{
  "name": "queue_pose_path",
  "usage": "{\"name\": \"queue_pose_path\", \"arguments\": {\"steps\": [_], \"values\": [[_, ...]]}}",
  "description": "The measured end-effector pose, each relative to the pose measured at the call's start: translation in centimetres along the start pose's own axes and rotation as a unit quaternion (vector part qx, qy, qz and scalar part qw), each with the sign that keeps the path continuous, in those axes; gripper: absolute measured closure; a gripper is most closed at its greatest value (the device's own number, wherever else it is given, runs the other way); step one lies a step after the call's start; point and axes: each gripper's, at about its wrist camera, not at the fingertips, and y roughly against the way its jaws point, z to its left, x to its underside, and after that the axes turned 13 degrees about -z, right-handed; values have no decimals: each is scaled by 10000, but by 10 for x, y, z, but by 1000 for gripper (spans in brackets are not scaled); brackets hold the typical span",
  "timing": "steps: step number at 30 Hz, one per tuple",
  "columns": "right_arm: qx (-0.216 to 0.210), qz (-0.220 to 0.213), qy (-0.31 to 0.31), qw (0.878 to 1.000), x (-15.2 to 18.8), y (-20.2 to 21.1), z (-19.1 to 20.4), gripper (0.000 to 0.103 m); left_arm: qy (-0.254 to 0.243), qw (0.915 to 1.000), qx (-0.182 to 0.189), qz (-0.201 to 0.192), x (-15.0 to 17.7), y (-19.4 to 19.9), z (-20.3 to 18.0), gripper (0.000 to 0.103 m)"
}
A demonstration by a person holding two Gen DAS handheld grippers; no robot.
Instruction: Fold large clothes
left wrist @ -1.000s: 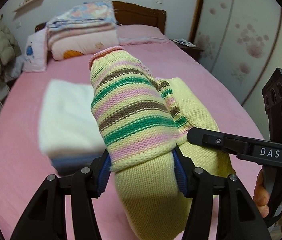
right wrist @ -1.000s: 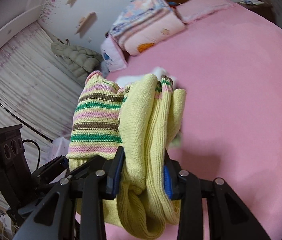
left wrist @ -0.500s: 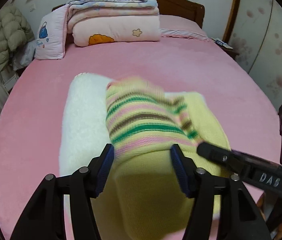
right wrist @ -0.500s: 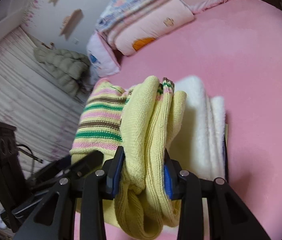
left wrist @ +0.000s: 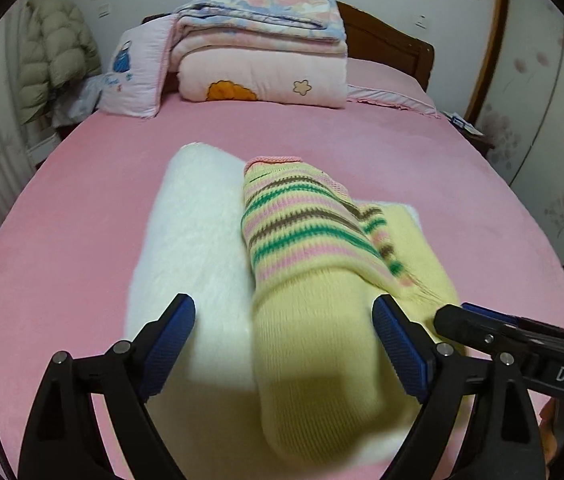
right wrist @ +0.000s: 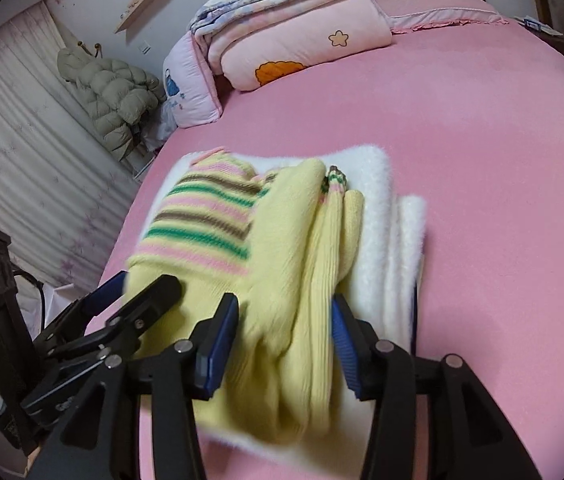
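Yellow knit sweater (left wrist: 322, 320), folded with its striped sleeve on top, lies on a white fluffy folded garment (left wrist: 190, 248) on the pink bed (left wrist: 62, 208). Left gripper (left wrist: 286, 344) stands wide open around its near end, pads clear. Right gripper (right wrist: 284, 340) is open too, its fingers (right wrist: 218, 332) loosely flanking the folds.

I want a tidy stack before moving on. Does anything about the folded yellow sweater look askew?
Yes. The yellow sweater sits off-centre on the white folded garment, shifted to its right side and overhanging the near edge. Both the left gripper and right gripper have opened around it.
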Motion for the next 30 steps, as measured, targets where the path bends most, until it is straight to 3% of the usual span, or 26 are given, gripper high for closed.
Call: {"name": "queue_pose_path", "arguments": {"steps": [7, 15, 21, 25, 30], "values": [[-116, 186, 124, 9997, 13, 90, 17, 56, -137, 9998, -135, -77, -1, 102, -27, 13], [-58, 91, 362, 9993, 32, 258, 39, 56, -269, 9993, -200, -177, 0, 253, -86, 9], [-54, -244, 634, 9977, 50, 392, 51, 56, -324, 9983, -165, -461, 3, 361, -140, 3], [47, -501, 857, 9950, 68, 461, 51, 46, -413, 9972, -211, -593, 21, 419, -180, 1], [137, -623, 1118, 9917, 107, 525, 34, 43, -473, 9963, -164, -702, 69, 475, -225, 1]]}}
